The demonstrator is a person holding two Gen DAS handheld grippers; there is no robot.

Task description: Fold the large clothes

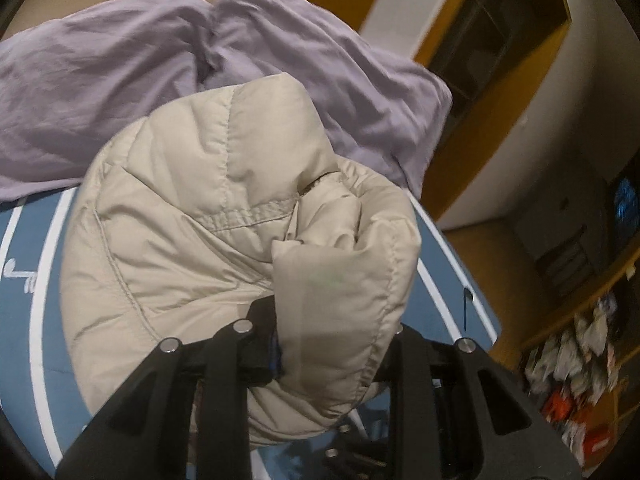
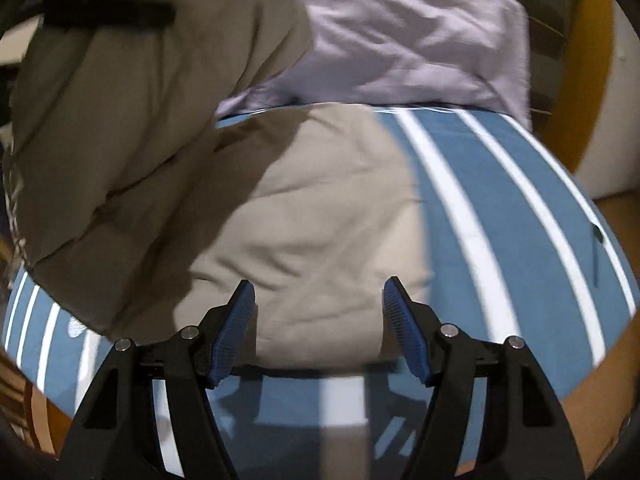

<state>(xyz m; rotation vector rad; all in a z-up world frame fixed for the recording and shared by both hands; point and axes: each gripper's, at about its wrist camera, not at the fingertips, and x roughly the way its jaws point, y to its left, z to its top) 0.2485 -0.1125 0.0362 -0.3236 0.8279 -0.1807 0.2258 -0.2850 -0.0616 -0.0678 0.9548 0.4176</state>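
Observation:
A beige quilted jacket [image 1: 208, 208] lies bunched on the blue, white-striped bed sheet [image 1: 40, 280]. My left gripper [image 1: 332, 344] is shut on a thick fold of it, and the fabric drapes over and hides the right finger. In the right wrist view part of the jacket [image 2: 312, 220] lies flat on the sheet [image 2: 520, 220], while another part rises at the upper left where the left gripper's black frame [image 2: 108, 10] holds it. My right gripper [image 2: 320, 328] hovers open just over the flat part's near edge, with nothing pressed between its blue pads [image 2: 236, 332].
Two lilac pillows [image 1: 120, 80] lie at the head of the bed behind the jacket, also seen as pillows [image 2: 400, 40] in the right wrist view. Beyond the bed's right edge are a wooden floor [image 1: 480, 248], a yellow-framed doorway [image 1: 500, 40] and cluttered shelves [image 1: 580, 360].

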